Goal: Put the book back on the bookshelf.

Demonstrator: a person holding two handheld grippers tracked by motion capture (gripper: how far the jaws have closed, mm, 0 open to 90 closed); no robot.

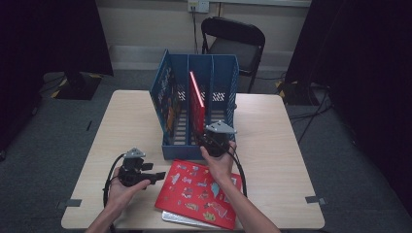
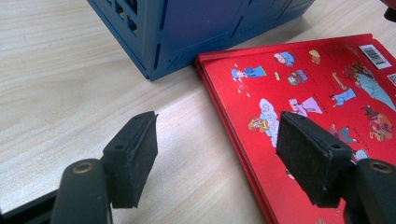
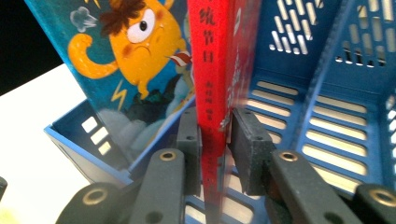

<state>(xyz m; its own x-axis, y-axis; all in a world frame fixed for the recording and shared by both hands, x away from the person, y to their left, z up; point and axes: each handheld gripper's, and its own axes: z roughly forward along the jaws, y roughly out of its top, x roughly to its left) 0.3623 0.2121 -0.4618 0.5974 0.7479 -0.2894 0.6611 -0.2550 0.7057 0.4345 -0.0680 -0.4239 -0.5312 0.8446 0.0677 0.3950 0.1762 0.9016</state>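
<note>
A blue three-slot file rack [image 1: 174, 150] stands mid-table. Its left slot holds a leaning book with an orange cartoon monster [image 3: 126, 51]. A thin red book [image 1: 196, 97] stands upright in the middle slot. My right gripper [image 1: 211, 136] is at the rack's near end, and its pads press both sides of that book's spine [image 3: 212, 70]. A second red picture book [image 1: 199, 193] lies flat in front of the rack. My left gripper [image 1: 159, 176] hovers low at that book's left edge [image 2: 243, 149], open, one finger over the wood and one over the cover.
A pale book or board [image 1: 177, 219] pokes out under the flat red book near the table's front edge. Beyond the table are a black folding chair [image 1: 235, 41], floor cables and dark curtains on both sides.
</note>
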